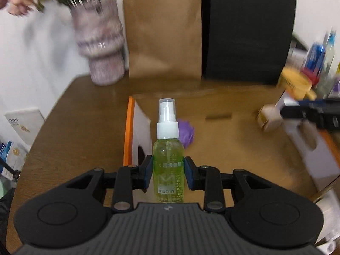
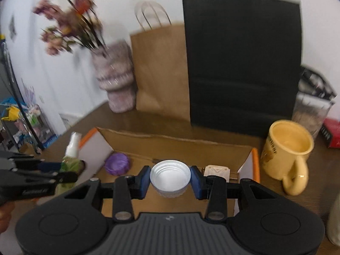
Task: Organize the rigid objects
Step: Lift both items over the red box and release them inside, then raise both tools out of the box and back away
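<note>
Green translucent plastic spray bottle with a white pump top (image 1: 167, 148) stands upright, clenched between my left gripper's (image 1: 168, 173) blue pads. My right gripper (image 2: 170, 179) grasps a small white ribbed jar (image 2: 170, 179), mouth up. Both hang over the open cardboard box with orange-edged flaps (image 2: 180, 143), where a purple round lid (image 2: 117, 163) lies. Just beside the box's right flap stands a yellow ceramic mug (image 2: 286, 148).
</note>
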Demonstrator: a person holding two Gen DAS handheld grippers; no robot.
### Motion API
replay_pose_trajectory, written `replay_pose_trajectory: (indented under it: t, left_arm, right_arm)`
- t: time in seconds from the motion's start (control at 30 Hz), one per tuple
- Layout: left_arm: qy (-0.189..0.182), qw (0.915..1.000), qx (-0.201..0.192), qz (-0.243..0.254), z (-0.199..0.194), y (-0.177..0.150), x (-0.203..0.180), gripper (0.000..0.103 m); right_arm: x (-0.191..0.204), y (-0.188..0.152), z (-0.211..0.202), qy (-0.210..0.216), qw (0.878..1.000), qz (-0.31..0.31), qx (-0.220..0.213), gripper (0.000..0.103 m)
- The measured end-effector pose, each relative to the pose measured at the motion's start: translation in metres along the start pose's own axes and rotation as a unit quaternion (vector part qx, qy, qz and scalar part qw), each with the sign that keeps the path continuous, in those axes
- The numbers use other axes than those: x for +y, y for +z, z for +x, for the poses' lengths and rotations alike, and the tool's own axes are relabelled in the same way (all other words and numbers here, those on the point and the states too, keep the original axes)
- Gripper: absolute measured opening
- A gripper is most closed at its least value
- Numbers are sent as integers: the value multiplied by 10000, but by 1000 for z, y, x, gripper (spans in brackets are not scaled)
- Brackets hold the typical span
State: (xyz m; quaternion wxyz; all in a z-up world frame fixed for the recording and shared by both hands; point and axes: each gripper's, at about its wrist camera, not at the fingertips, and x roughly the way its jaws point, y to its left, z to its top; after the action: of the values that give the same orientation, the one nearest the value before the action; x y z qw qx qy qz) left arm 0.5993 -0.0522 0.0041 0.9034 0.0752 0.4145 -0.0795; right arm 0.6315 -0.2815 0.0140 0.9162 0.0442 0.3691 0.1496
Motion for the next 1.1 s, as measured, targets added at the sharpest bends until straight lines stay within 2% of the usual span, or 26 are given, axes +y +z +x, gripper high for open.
replay_pose_trajectory:
  t: [0.13,0.2,0.3,0.33,0.37,0.43,0.5,0.7,0.8,0.9,0.97,1.1]
  left_arm:
    - [109,9983,464,327,30,-1,-2,32]
    - [78,9974,537,483,39,0,-6,34]
    - [22,9972,620,418,47,5,-5,36]
    - [3,9972,646,389,48,6,-5,37]
    - [-43,9970,683,359,50,8,-3,42]
    - [-130,9967,752,269,53,13,-3,48]
    - [-157,9967,787,139,52,17,1,60]
    - [-168,9962,851,-83,36,22,6,66]
    - [-89,9976,667,-132,7,26,7,67]
    - [-141,9993,50,-333,-33,29,9,71]
    - [-36,9990,-264,-370,-58,30,9,71]
    - [7,9963,-793,-321,-110,26,5,71]
  right_arm:
    - [-10,4,48,-180,9988,173,421,40]
    - [-14,5,65,-255,9977,288,564,40]
    - [-10,6,77,-286,9966,217,748,47]
    - [-8,7,79,-288,9964,185,780,52]
    - [-6,6,81,-281,9961,122,829,57]
    - [-2,7,83,-313,9958,16,855,58]
    - [1,9,80,-317,9959,-38,841,58]
    - [1,16,51,-356,9966,-62,736,58]
    - [4,26,21,-405,9976,-95,554,58]
    - [11,34,-20,-379,9992,-136,33,61]
    - [17,34,-48,-384,9987,-177,-294,71]
    - [31,30,-98,-530,9945,-367,-820,71]
